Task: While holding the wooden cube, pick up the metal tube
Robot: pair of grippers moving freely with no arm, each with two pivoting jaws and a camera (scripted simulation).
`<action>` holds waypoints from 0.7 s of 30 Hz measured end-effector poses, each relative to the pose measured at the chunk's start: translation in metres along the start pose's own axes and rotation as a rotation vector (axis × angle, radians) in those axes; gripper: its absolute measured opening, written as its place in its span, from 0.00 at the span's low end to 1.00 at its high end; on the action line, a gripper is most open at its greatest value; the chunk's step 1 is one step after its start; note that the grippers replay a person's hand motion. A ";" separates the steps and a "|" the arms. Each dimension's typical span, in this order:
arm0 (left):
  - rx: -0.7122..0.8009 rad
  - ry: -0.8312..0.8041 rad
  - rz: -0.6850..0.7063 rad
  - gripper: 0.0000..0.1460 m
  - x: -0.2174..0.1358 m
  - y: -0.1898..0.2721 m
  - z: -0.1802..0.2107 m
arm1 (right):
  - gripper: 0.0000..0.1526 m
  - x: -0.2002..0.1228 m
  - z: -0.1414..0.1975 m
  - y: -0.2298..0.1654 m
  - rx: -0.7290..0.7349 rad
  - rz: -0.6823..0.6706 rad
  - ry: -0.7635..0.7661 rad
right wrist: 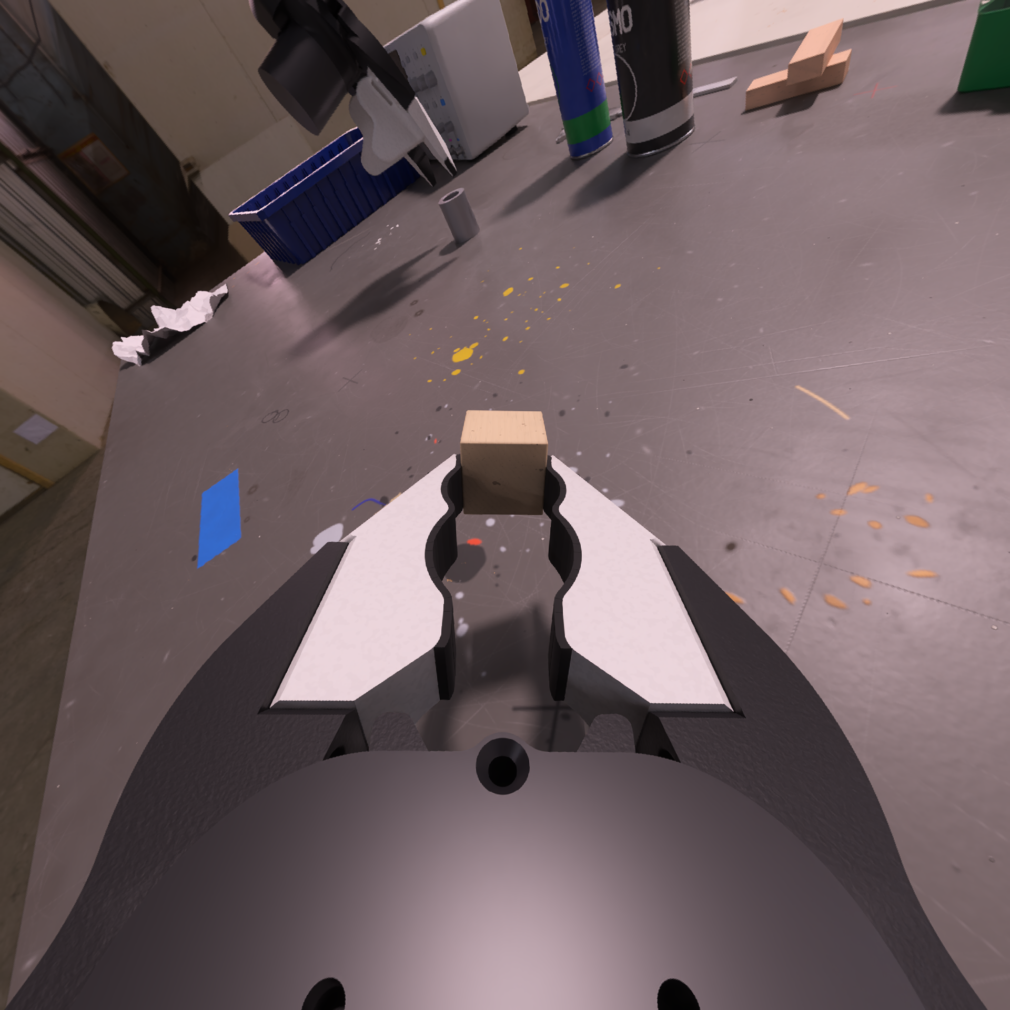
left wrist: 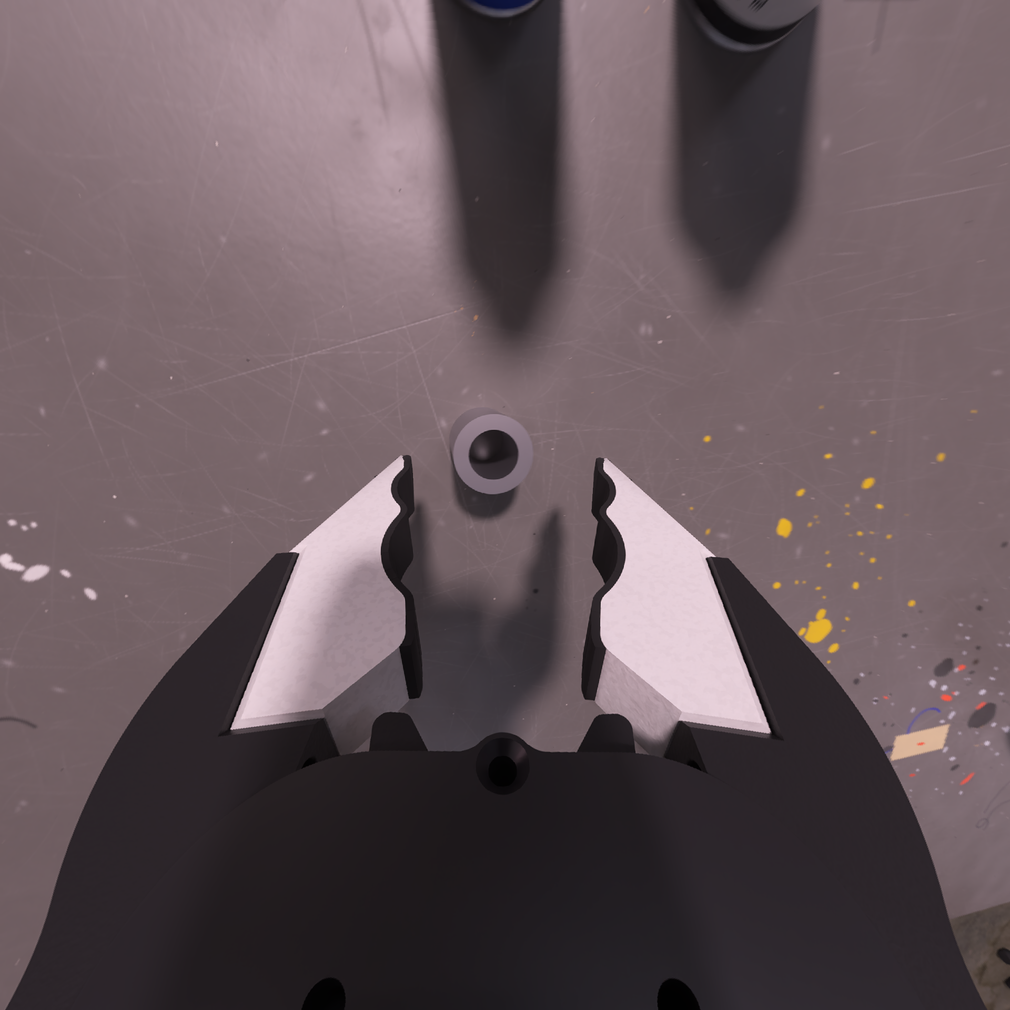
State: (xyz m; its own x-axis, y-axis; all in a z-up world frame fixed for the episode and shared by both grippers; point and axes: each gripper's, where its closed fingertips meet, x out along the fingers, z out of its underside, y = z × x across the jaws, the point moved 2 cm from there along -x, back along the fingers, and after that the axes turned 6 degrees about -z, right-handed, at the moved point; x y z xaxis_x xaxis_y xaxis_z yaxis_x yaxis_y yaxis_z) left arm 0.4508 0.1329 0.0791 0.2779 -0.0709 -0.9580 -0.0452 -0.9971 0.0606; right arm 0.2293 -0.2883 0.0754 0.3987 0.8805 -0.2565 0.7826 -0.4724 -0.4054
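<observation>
A workshop is suggested: a scratched, paint-spattered grey bench, spray cans at twelve o'clock, wood offcuts at one, a blue bin at eleven.

Printed lettering shows on the blue can and black can.

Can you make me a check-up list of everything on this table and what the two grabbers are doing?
Surface: grey scratched table, paint splatters.
Job's things: wooden cube gripped off the table; metal tube upright, untouched.
Clutter: two spray cans, blue bin, white box, wood blocks, crumpled paper, green object, blue tape.
Grippers: right gripper shut on cube; left gripper open above tube, fingers apart.
Cables: nothing seen.
Surroundings: walls, floor.
</observation>
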 end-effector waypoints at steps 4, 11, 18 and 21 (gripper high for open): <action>-0.005 -0.074 -0.061 0.43 0.009 -0.005 0.004 | 0.19 -0.001 0.000 0.000 -0.003 0.000 0.005; -0.025 -0.133 -0.058 0.41 0.010 0.004 0.006 | 0.19 0.001 0.002 -0.002 -0.013 -0.007 -0.012; -0.042 -0.141 -0.080 0.34 0.012 0.004 0.004 | 0.19 0.002 0.004 -0.004 -0.032 -0.005 -0.026; -0.038 -0.186 -0.093 0.35 0.012 0.006 0.013 | 0.19 0.002 0.005 -0.005 -0.040 -0.002 -0.038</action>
State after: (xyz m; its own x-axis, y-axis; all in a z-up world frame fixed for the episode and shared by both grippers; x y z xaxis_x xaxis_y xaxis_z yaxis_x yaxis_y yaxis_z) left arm 0.4410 0.1265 0.0644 0.0969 0.0237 -0.9950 0.0098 -0.9997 -0.0228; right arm 0.2244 -0.2843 0.0725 0.3793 0.8790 -0.2889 0.8022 -0.4681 -0.3707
